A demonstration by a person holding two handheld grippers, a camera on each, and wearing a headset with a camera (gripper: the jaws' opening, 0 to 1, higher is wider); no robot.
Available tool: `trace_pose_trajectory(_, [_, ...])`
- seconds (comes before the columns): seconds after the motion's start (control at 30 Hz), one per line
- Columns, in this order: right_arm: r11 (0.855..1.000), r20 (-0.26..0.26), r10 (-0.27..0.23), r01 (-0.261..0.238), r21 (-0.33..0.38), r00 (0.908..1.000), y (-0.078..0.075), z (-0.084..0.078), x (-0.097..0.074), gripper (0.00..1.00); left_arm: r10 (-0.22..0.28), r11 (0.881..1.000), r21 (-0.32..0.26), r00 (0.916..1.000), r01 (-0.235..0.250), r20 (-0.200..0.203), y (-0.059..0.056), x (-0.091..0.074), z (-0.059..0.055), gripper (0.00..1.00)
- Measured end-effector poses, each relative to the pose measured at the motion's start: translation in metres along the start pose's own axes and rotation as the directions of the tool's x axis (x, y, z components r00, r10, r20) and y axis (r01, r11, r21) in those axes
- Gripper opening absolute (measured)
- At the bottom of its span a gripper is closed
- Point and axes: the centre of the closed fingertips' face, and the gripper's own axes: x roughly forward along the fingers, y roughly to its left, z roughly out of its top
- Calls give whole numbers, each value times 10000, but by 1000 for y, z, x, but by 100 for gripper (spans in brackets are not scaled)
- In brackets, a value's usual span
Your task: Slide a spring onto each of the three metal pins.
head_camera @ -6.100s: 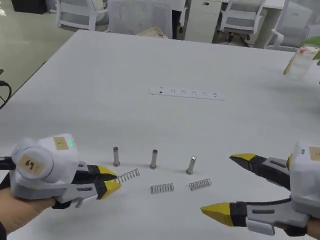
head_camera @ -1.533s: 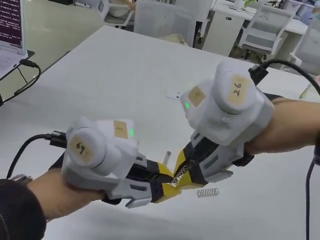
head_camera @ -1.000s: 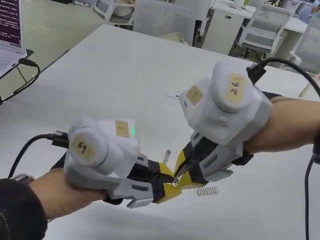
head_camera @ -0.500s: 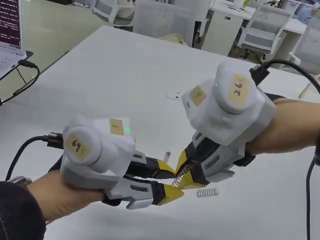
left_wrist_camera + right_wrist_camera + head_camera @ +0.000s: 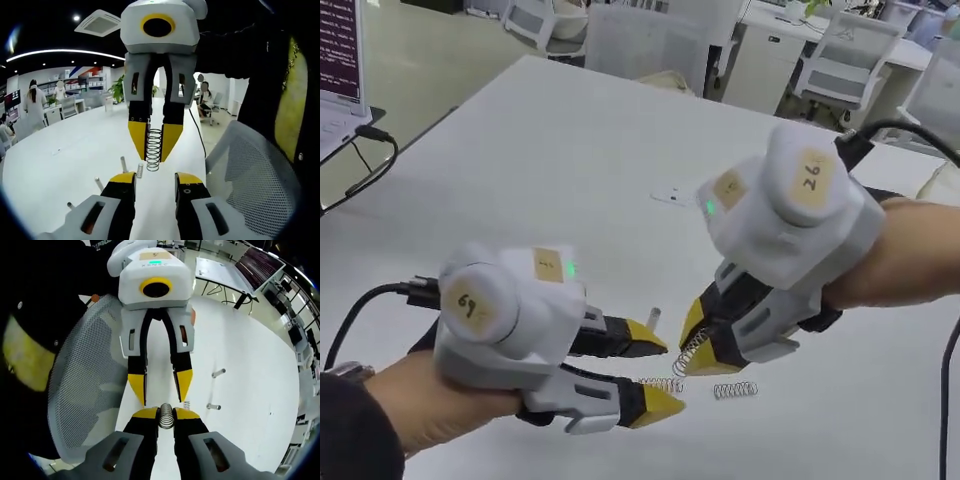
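Head view: right gripper (image 5: 700,345) has one spring (image 5: 686,358) pinched tight, left gripper (image 5: 653,372) is spread wide with nothing in it.
The right fingers (image 5: 144,416) only bite the top few coils, so most of the spring pokes out past the fingertips. Its long axis runs in line with those fingers, free end aimed down toward the gap between the left fingertips. The right gripper view looks pretty much straight down the bore. My guess is it's held by one end so the open end can drop over a pin (image 5: 655,318), which stands just beyond the left fingertips. Two loose springs (image 5: 662,384) lie flat on the table (image 5: 570,150), one between the left fingertips and one just below the right ones.
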Motion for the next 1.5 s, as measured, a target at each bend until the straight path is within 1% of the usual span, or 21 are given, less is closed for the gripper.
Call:
trace_pose_trajectory(0.2, [9997,-23,-161,161,162,9999,-7,-6,-6,8,200,9996,-194,9998,-201,-67,6,-7,-5,31])
trace_pose_trajectory(0.27, [9996,-2,-209,209,205,9998,-8,-8,-8,8,293,9993,-247,9995,-296,-146,9,-10,-7,32])
trace_pose_trajectory(0.4, [9986,28,-407,405,349,9992,-14,-12,-14,8,510,9977,-431,9985,-519,-209,12,-17,-13,42])
trace_pose_trajectory(0.47, [9979,41,-498,496,427,9988,-17,-14,-17,8,638,9961,-585,9976,-654,-282,15,-21,-18,45])
trace_pose_trajectory(0.5, [9976,45,-533,531,450,9986,-18,-15,-18,8,825,9940,-694,9962,-842,-274,19,-24,-20,49])
trace_pose_trajectory(0.53, [9972,58,-564,560,498,9984,-19,-16,-19,8,883,9930,-758,9957,-903,-284,20,-25,-21,52])
trace_pose_trajectory(0.57, [9969,63,-589,584,520,9982,-19,-17,-19,8,868,9929,-795,9957,-890,-313,20,-27,-23,52])
trace_pose_trajectory(0.6, [9965,62,-631,626,551,9980,-20,-18,-20,8,1010,9909,-863,9944,-1034,-312,23,-30,-24,54])
trace_pose_trajectory(0.63, [9962,51,-653,649,575,9979,-21,-19,-21,8,1140,9890,-918,9931,-1161,-278,25,-31,-25,58])
trace_pose_trajectory(0.7, [9954,39,-731,728,624,9973,-23,-21,-23,8,1211,9863,-1097,9924,-1229,-230,27,-35,-26,64])
trace_pose_trajectory(0.73, [9948,48,-773,768,663,9970,-24,-22,-25,8,1319,9851,-1089,9910,-1334,-210,28,-37,-27,67])
trace_pose_trajectory(0.83, [9934,46,-889,884,728,9960,-28,-24,-29,8,1483,9821,-1135,9887,-1501,-238,30,-42,-30,72])
trace_pose_trajectory(0.87, [9930,50,-914,908,759,9958,-28,-25,-30,8,1671,9789,-1155,9857,-1683,-204,32,-44,-31,75])
trace_pose_trajectory(0.93, [9917,47,-1012,1005,804,9949,-31,-27,-32,8,1774,9766,-1190,9838,-1790,-240,33,-47,-32,76])
trace_pose_trajectory(1.03, [9894,58,-1138,1128,918,9935,-36,-30,-36,8,1967,9719,-1282,9803,-1974,-176,35,-52,-33,79])
trace_pose_trajectory(1.07, [9886,54,-1177,1166,952,9930,-38,-31,-38,8,2086,9692,-1302,9778,-2093,-187,37,-53,-34,81])
trace_pose_trajectory(1.13, [9869,35,-1272,1262,1004,9919,-41,-35,-40,8,2115,9679,-1354,9773,-2116,-152,37,-56,-35,83])
trace_pose_trajectory(1.23, [9840,-11,-1394,1387,1118,9902,-47,-39,-45,8,2266,9639,-1392,9738,-2269,-177,38,-59,-37,86])
trace_pose_trajectory(1.37, [9799,-134,-1534,1538,1270,9881,-57,-48,-48,8,2449,9579,-1498,9694,-2447,-177,40,-64,-40,87])
trace_pose_trajectory(1.5, [9781,-240,-1518,1537,1400,9881,-63,-54,-47,8,2578,9541,-1542,9661,-2568,-141,40,-69,-40,87])
